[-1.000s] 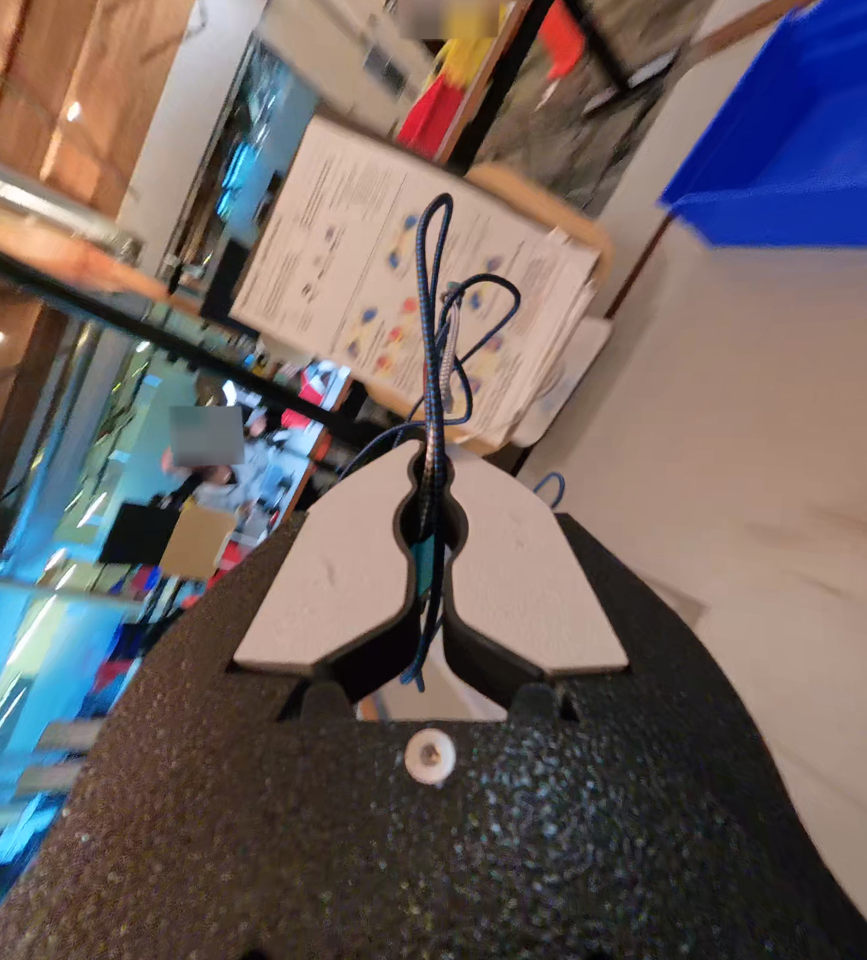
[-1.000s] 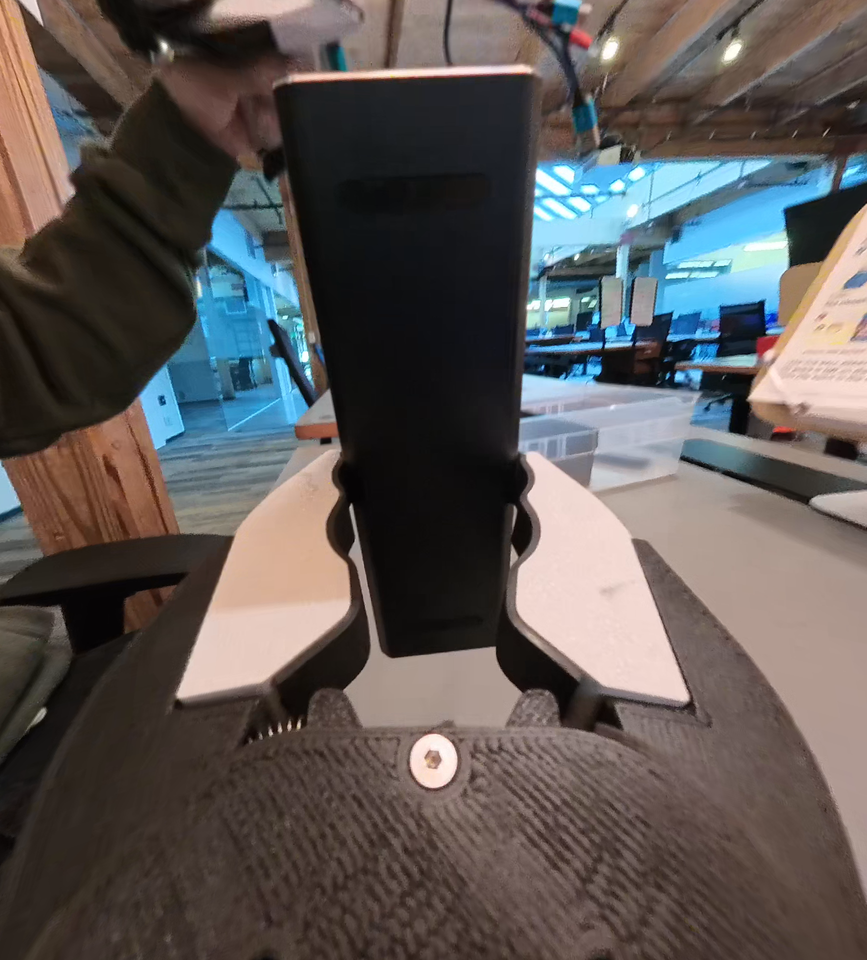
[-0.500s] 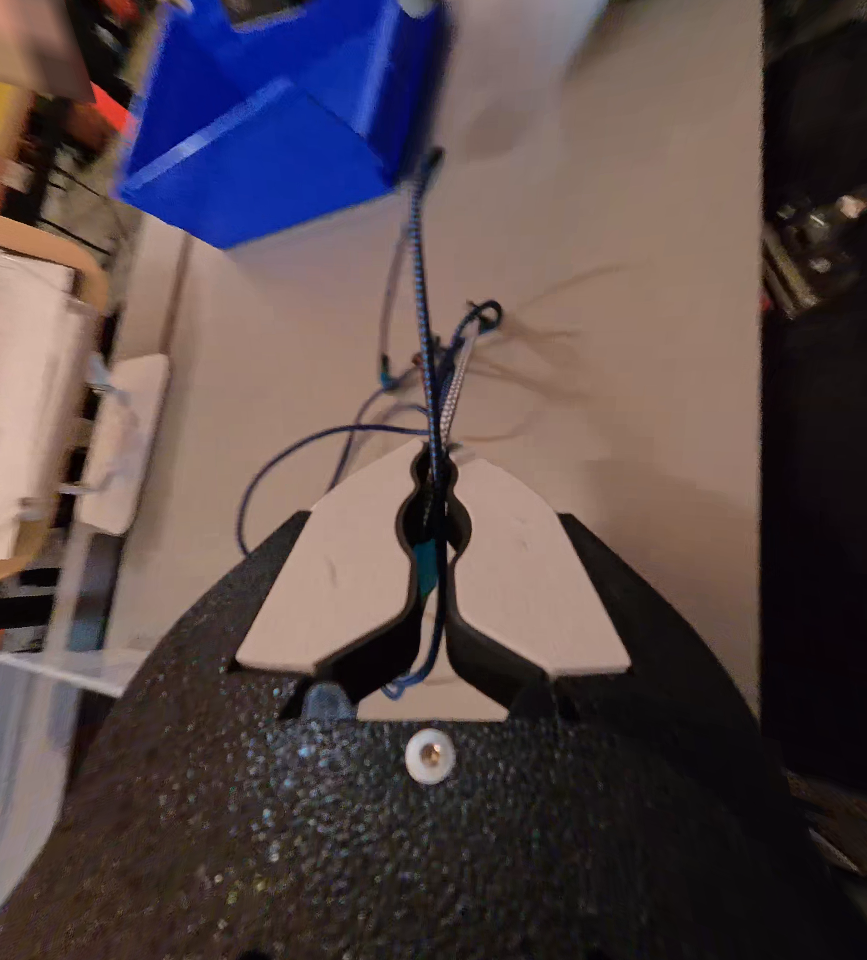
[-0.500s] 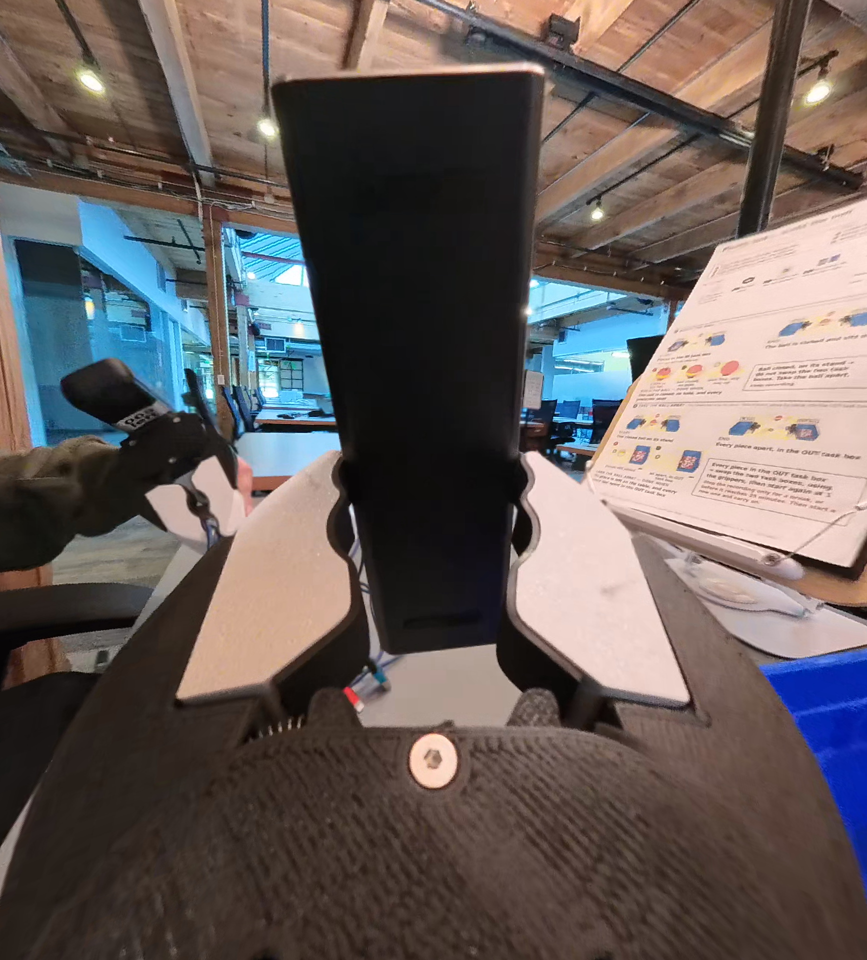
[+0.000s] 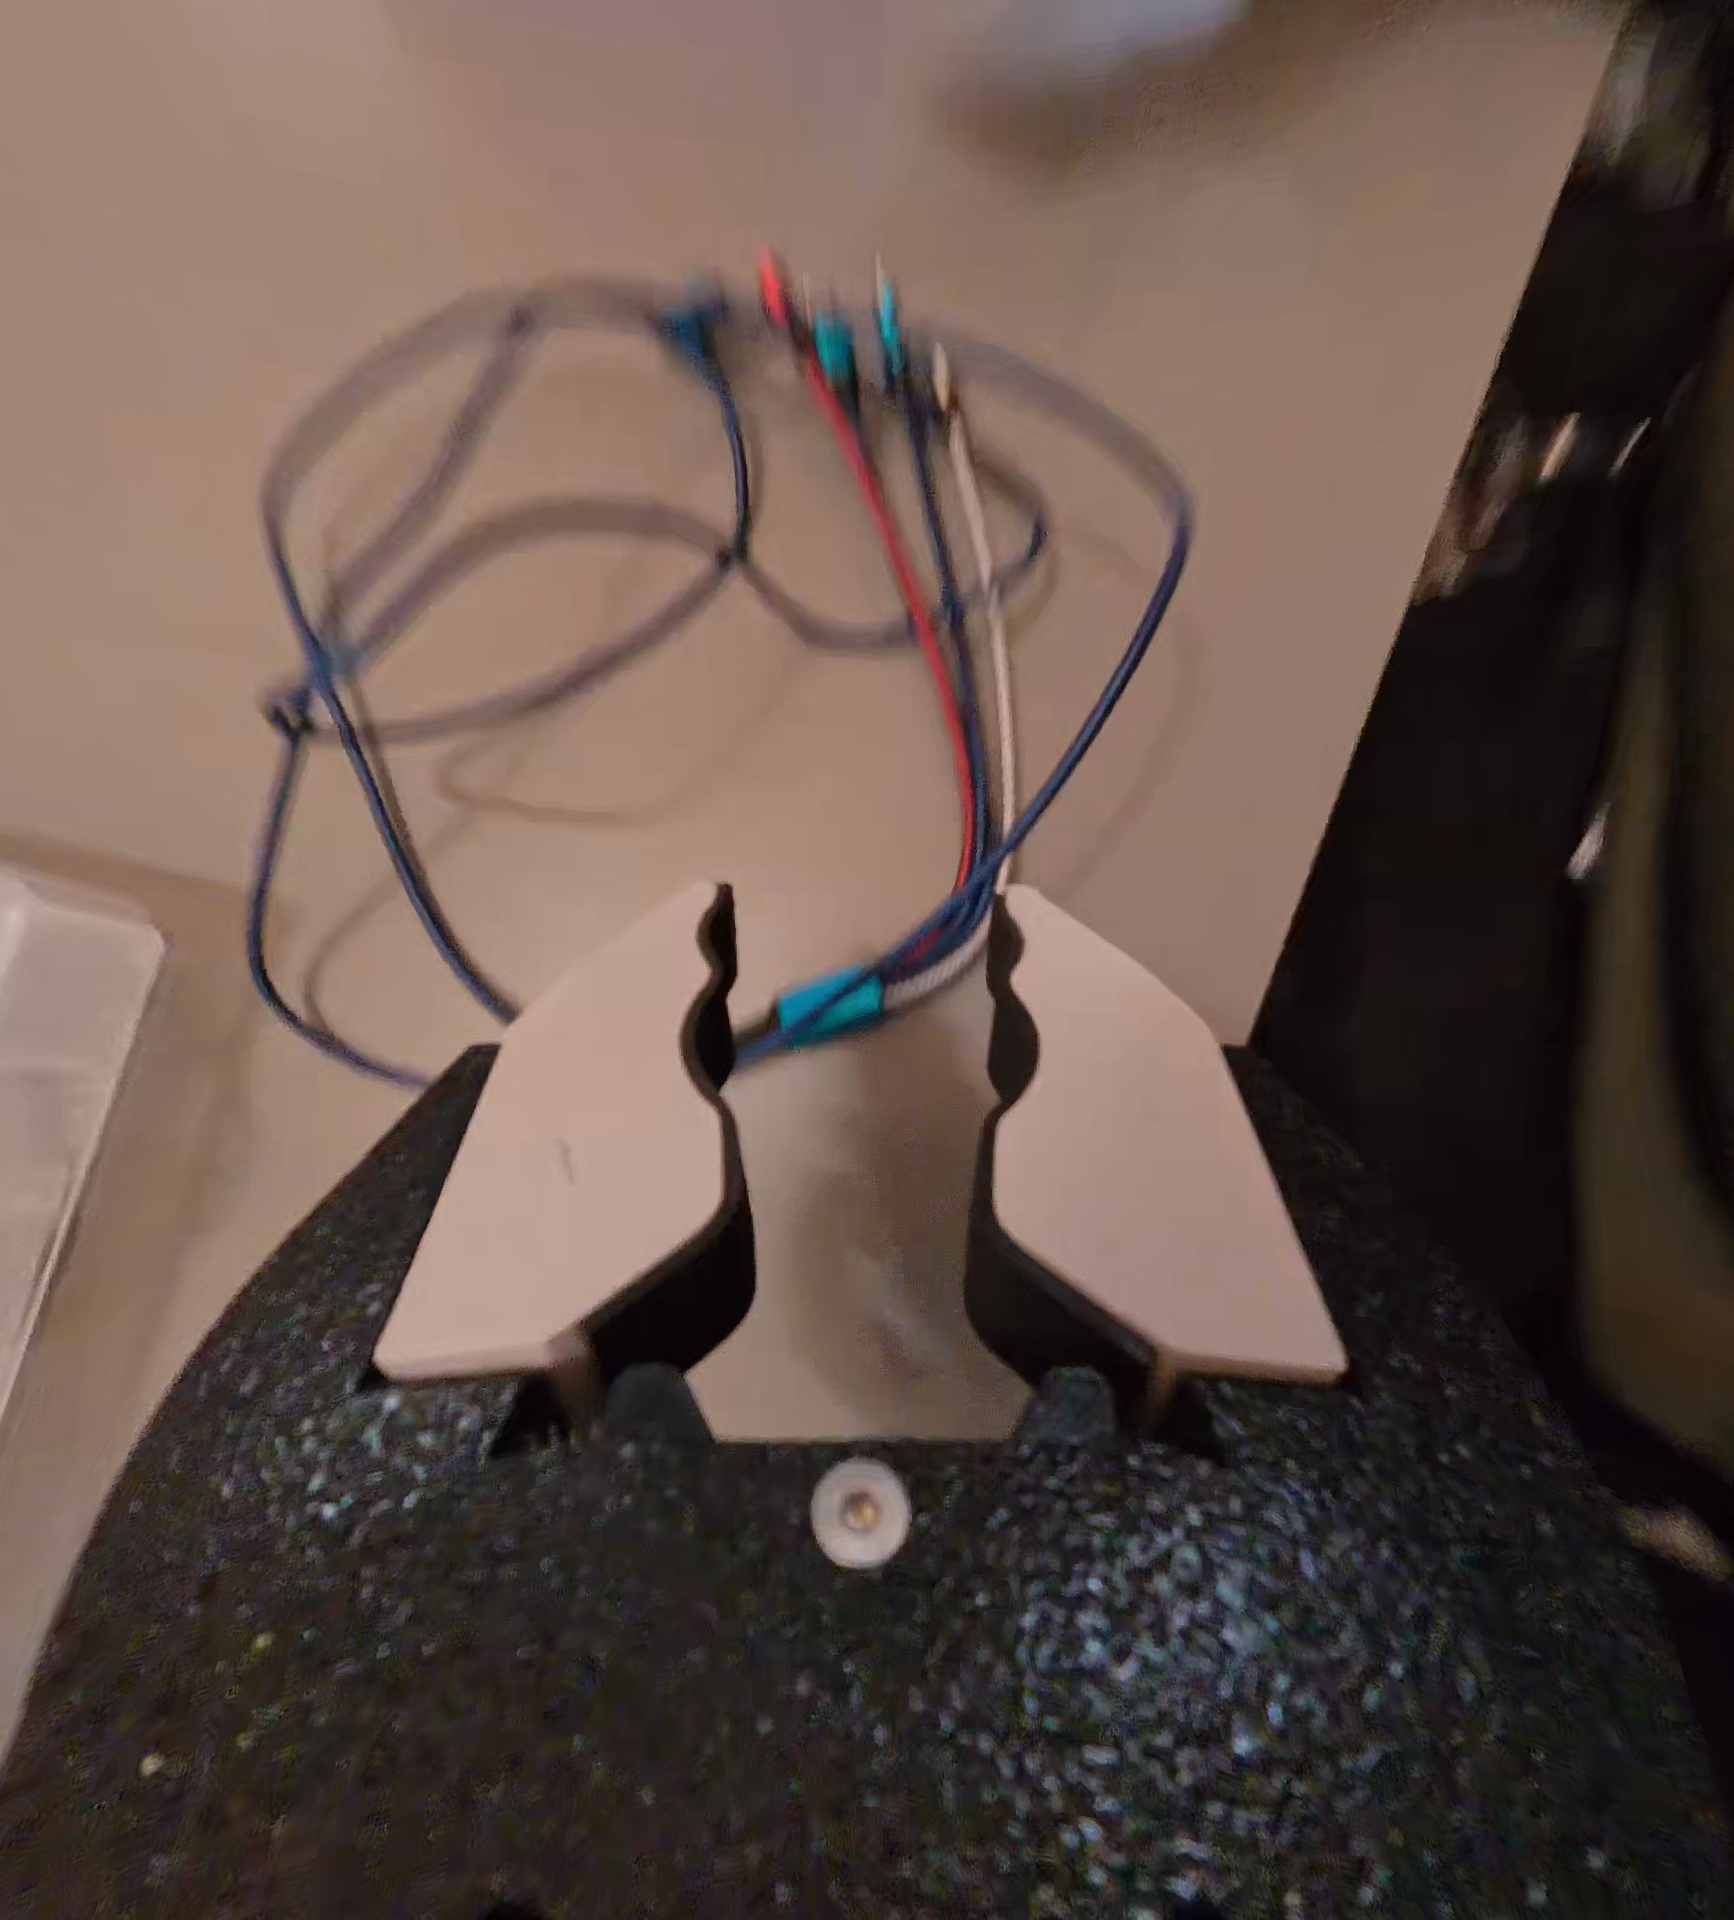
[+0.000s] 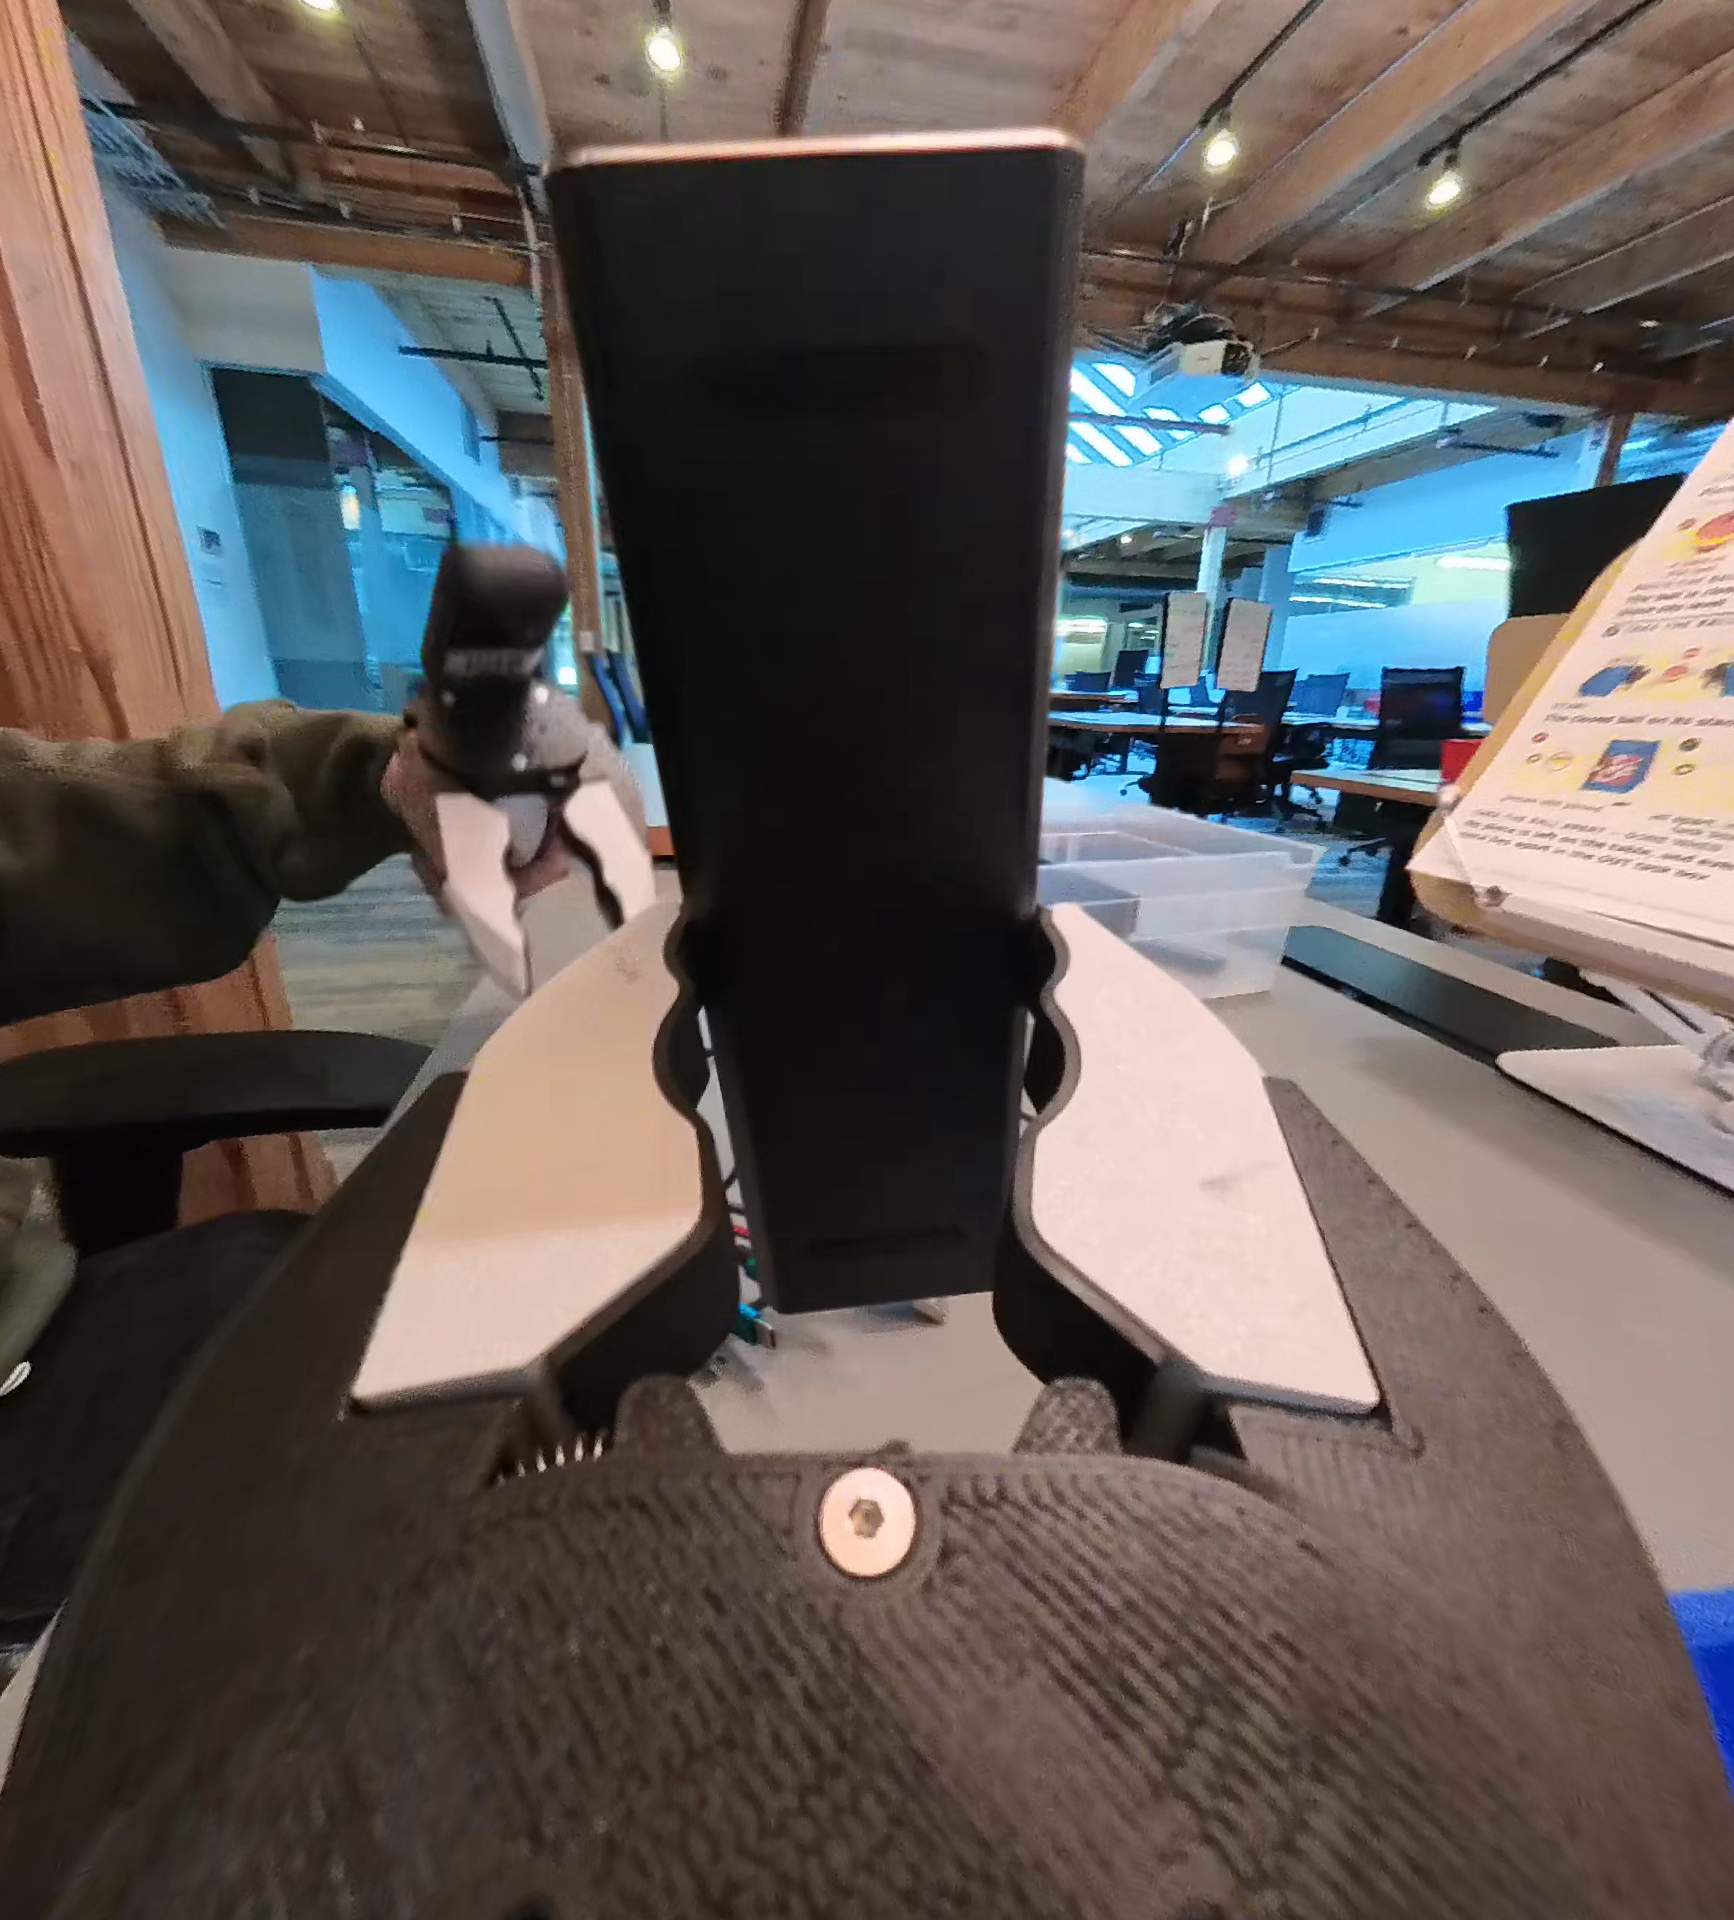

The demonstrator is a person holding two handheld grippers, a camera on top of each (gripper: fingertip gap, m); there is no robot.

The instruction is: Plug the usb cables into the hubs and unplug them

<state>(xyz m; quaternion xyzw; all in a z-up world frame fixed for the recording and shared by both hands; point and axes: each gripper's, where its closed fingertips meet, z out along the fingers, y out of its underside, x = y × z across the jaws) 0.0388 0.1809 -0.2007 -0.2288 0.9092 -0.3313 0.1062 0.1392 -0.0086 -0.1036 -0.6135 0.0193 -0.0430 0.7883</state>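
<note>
On the beige tabletop [image 5: 167, 312] the cable bundle [image 5: 873, 644] lies beneath the left gripper [image 5: 858, 977], its fingers spread and empty, while the right gripper [image 6: 858, 997] clamps the black hub [image 6: 821, 623] upright, seemingly ready for plugging.

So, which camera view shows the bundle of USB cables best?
The left wrist view: the cables lie looped on the table beyond the open left gripper, connectors visible though blurred. In the right wrist view the black hub hides them; only small bits show below it.
</note>
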